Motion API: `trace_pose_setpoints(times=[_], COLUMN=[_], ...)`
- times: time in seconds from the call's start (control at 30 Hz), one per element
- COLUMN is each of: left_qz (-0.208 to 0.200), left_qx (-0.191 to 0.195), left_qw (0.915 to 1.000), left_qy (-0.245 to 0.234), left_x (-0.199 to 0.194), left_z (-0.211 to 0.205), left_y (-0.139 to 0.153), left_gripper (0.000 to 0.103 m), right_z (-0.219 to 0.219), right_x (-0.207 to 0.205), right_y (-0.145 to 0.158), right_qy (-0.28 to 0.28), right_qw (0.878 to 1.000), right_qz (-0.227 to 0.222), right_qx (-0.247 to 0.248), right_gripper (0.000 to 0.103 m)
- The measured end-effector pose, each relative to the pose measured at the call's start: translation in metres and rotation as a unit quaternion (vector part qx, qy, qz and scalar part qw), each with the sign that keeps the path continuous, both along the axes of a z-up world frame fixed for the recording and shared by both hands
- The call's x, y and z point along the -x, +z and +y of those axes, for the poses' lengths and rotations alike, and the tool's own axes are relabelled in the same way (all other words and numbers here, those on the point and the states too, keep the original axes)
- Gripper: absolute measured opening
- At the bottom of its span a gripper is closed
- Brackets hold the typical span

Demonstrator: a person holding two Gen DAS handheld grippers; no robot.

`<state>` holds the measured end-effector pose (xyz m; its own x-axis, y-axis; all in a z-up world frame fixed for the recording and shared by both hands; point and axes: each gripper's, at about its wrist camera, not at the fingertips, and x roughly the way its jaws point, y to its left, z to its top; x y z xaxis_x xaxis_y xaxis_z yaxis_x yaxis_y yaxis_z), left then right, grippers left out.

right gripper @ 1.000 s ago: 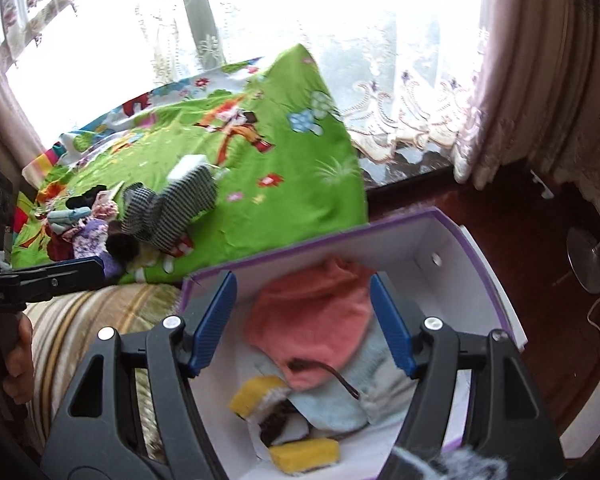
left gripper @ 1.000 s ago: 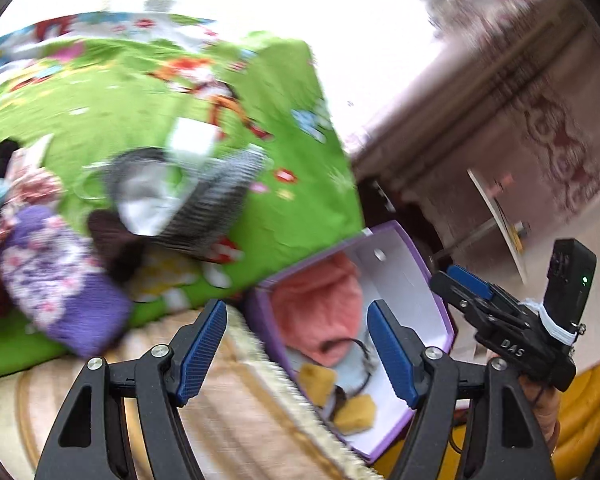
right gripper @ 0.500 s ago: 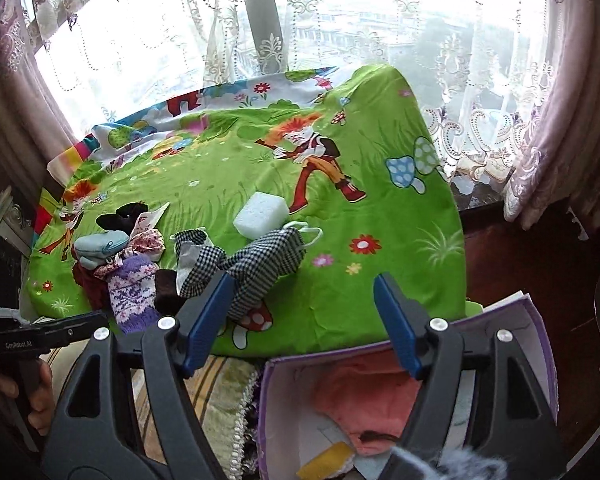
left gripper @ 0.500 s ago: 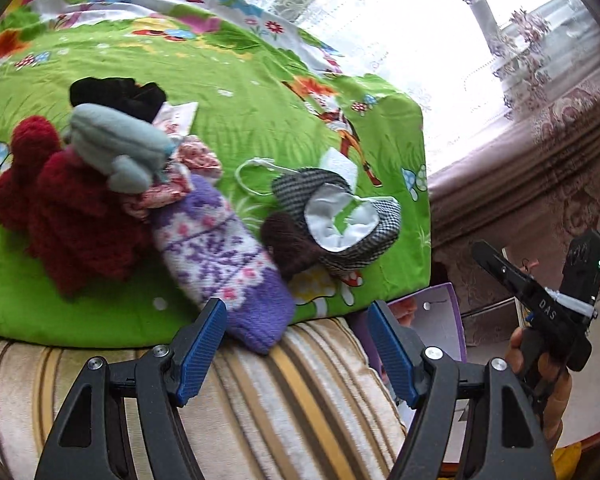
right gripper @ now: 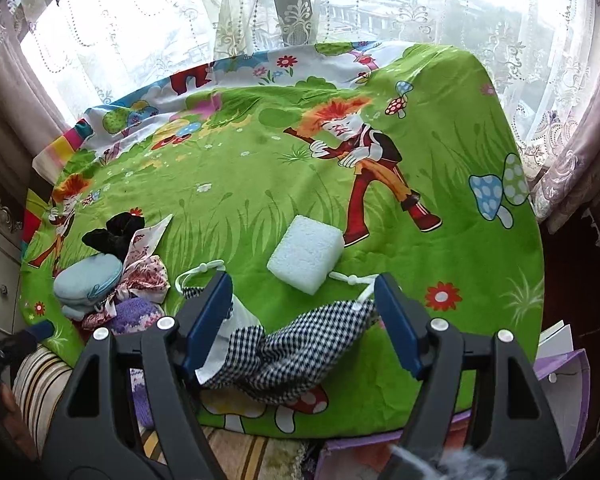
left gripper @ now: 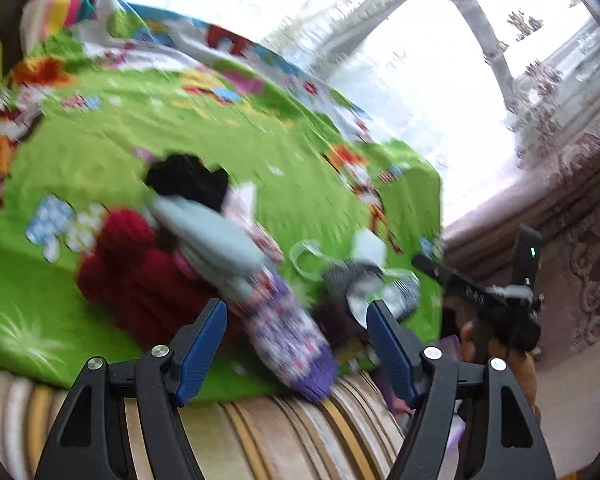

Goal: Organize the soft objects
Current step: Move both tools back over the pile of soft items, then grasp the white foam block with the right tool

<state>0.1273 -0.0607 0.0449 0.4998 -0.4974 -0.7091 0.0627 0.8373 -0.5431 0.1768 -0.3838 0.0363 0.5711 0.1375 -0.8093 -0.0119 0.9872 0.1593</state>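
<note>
A pile of soft things lies on the green cartoon cloth (right gripper: 260,184). My left gripper (left gripper: 296,344) is open and empty, and in its blurred view a purple patterned sock (left gripper: 288,332) lies between its fingers, apart from them. A red knit (left gripper: 128,276), a light blue pouch (left gripper: 208,236) and a black piece (left gripper: 188,184) lie further left. My right gripper (right gripper: 302,308) is open above the black-and-white checked pouch (right gripper: 292,352), without touching it. Just beyond lies a white sponge (right gripper: 306,254). The light blue pouch (right gripper: 88,280) and a floral cloth (right gripper: 144,272) lie to the left.
The purple box (right gripper: 560,380) stands below the cloth's right front edge, with soft items inside. A striped cushion (left gripper: 260,432) runs along the front. Lace curtains (right gripper: 380,8) hang over the window behind. A hand carries the right gripper (left gripper: 480,292) in the left wrist view.
Both views have swung from the purple box to the cloth. The left gripper has moved left toward the pile. The right gripper now hangs over the checked pouch. Both stayed open.
</note>
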Motion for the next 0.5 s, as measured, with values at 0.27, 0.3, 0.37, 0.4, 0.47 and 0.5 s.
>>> trace_pose_setpoints(times=[0.27,0.3,0.37,0.4,0.47,0.5], left_qz=[0.046,0.045,0.047,0.053,0.062,0.063], left_qx=[-0.022,-0.013,0.002,0.013,0.041,0.049], left_qw=[0.9949,0.9954,0.9967,0.997,0.9968,0.9967], left_qy=[0.087,0.084,0.066,0.055,0.029,0.018], left_x=[-0.061,-0.063,-0.056,-0.053,-0.042,-0.033], left_z=[0.055,0.056,0.055,0.048,0.037,0.032], left_y=[-0.014,-0.015,-0.015,-0.014,-0.013,-0.011], left_gripper=[0.073,0.073,0.073,0.073,0.073,0.073], right_z=[0.021,0.021,0.024,0.025,0.027,0.028], right_x=[-0.039,-0.043,-0.054,-0.058,-0.067,-0.07], right_y=[-0.031,-0.034,-0.043,-0.047,-0.058,-0.062], right_qy=[0.004,0.004,0.004,0.004,0.009,0.009], right_qw=[0.999,0.999,0.999,0.998,0.997,0.997], right_qz=[0.033,0.037,0.048,0.053,0.064,0.069], right_qx=[0.012,0.015,0.025,0.029,0.036,0.041], right_gripper=[0.076,0.076,0.076,0.076,0.076,0.076])
